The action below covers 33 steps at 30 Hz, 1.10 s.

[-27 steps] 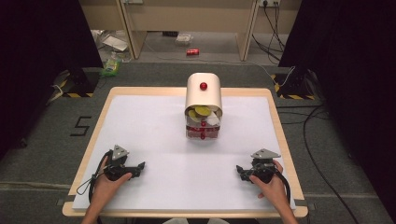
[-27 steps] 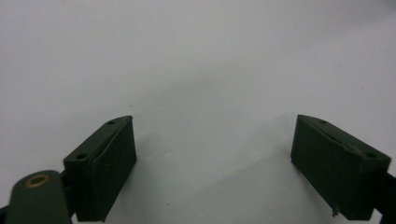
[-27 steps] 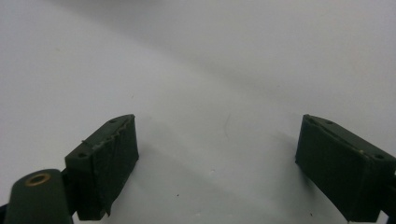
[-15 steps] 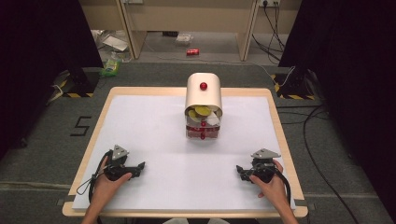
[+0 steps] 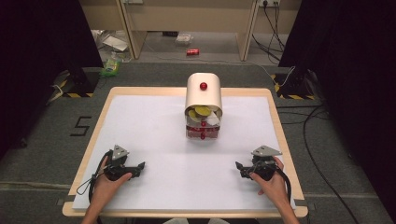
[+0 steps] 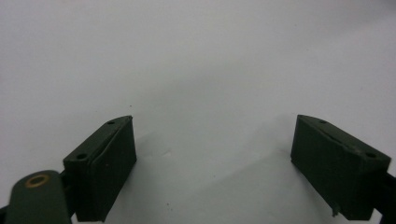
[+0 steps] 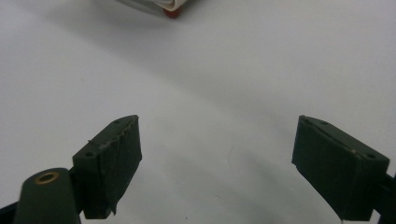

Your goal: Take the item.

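The cream bread box [image 5: 203,95] stands at the bench's [image 5: 140,130] far middle, well apart from the left claw [image 5: 139,168] and right claw [image 5: 239,167], both spread and empty.

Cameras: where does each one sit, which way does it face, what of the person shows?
High view: above the person's side, looking forward and down on the table; forearms, left claw, right claw, cream bread-bin box.
Left gripper view: on the left claw, along open jaws at the white sheet.
Right gripper view: on the right claw, open jaws toward the box's red knob.
Shared: box, high and right views.
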Each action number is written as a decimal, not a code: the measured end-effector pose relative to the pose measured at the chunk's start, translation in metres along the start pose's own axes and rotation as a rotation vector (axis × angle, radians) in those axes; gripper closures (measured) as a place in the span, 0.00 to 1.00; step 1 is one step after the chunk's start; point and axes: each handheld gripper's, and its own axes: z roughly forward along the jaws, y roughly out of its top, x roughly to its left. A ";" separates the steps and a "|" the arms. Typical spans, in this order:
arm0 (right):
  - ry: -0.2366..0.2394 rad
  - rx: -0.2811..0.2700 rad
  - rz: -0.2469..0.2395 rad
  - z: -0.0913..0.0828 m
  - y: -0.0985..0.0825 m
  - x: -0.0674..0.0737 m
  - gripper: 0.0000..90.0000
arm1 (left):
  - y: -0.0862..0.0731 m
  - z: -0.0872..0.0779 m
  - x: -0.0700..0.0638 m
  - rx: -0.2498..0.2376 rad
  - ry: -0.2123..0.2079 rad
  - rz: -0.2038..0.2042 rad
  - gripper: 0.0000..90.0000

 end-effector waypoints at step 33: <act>0.080 -0.126 -0.083 -0.006 0.072 0.040 0.20 | 0.000 0.000 0.000 0.000 0.001 0.000 0.15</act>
